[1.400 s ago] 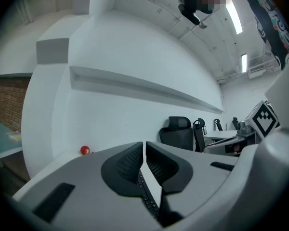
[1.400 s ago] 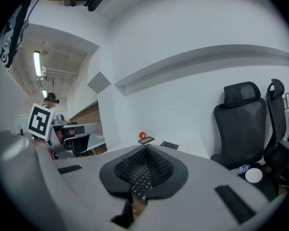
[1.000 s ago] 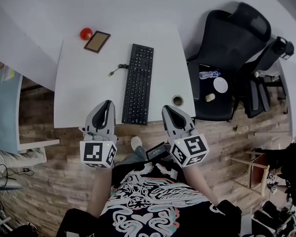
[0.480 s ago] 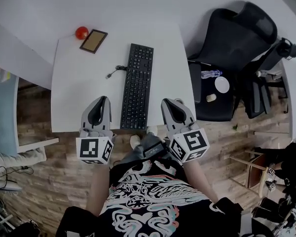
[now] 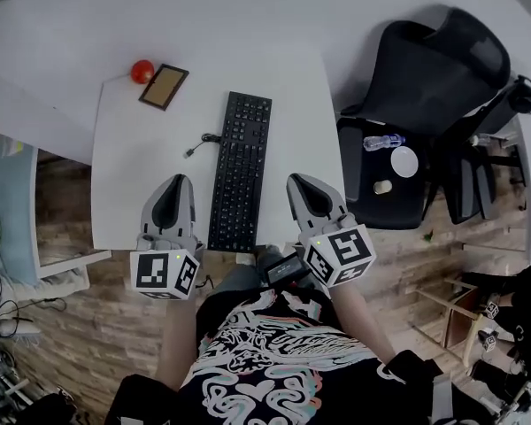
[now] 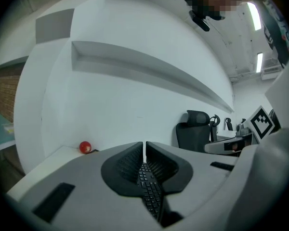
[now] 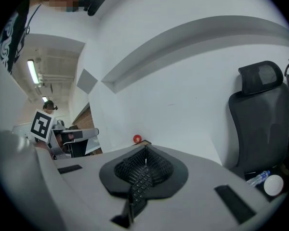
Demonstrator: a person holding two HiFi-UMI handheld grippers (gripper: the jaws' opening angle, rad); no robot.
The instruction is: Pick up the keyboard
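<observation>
keyboard (image 5: 240, 172) on table (image 5: 146, 162), chair (image 5: 434, 73) at right

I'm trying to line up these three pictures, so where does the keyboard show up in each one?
Head view: keyboard at centre, lengthwise on the white desk.
Left gripper view: keyboard low centre, a narrow strip slanting right.
Right gripper view: keyboard low centre, slanting left.
Shared landmark: the red ball, beyond the keyboard's far end, left.

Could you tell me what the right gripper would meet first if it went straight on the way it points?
Probably the keyboard: the right gripper, jaws shut, angles inward over the table toward its far half, though depth is hard to judge.
</observation>
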